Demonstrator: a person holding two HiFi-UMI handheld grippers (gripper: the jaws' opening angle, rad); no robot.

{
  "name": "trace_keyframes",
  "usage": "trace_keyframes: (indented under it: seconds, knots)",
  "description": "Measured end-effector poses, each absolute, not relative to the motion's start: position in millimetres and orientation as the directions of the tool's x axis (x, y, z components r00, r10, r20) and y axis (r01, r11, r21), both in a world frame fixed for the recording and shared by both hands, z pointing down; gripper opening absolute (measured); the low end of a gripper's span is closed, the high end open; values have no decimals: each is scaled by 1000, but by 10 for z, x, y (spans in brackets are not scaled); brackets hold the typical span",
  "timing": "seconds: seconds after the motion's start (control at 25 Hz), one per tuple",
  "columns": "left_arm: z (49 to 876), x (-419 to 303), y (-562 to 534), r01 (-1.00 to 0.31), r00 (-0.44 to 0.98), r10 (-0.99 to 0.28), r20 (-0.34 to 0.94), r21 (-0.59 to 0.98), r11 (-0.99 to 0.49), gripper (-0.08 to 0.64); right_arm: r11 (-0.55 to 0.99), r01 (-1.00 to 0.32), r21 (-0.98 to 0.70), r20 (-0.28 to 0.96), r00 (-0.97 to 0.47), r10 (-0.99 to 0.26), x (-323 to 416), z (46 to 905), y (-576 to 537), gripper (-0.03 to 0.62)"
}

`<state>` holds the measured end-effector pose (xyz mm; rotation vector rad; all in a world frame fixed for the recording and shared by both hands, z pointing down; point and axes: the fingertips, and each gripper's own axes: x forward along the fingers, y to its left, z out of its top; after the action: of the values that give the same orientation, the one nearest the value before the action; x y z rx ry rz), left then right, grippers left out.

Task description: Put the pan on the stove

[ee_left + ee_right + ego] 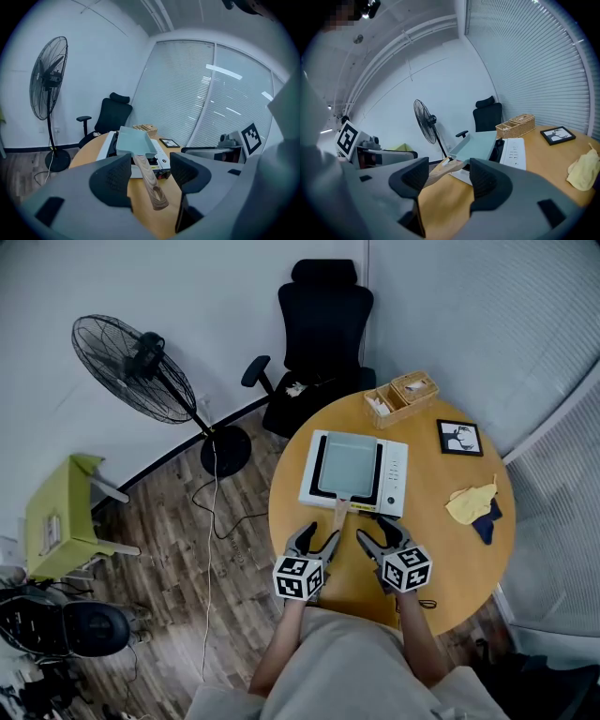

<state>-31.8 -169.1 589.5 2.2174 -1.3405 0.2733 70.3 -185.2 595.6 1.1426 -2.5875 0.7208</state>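
Already the pale pan (349, 465) rests on the white stove (395, 475), wooden handle toward the person, while the left gripper (316, 538) and right gripper (379, 535) hover nearby, jaws apart, holding nothing.

The round wooden table (461, 561) carries a stove (395, 474), wicker boxes (401, 397), framed picture (459, 438) and yellow cloth (469, 503).

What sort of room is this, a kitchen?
Most likely an office or meeting room, not a kitchen: a black swivel chair, slatted window blinds and a pedestal fan stand by a round wooden table. The portable stove holding the pan sits on that table.
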Motion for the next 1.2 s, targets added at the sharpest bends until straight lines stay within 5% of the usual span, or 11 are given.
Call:
trace_keyframes:
  seconds: [0.88, 1.2]
  knots:
    - [5823, -575, -1402, -882, 461, -792, 400, 309, -356, 262, 542, -760, -358, 397, -650, -648, 530, 6053, -1464, 267]
    - [5792, -685, -1458, -889, 451, -797, 402, 284, -359, 231, 499, -783, -372, 378, -618, -689, 568, 6042, -1509, 218]
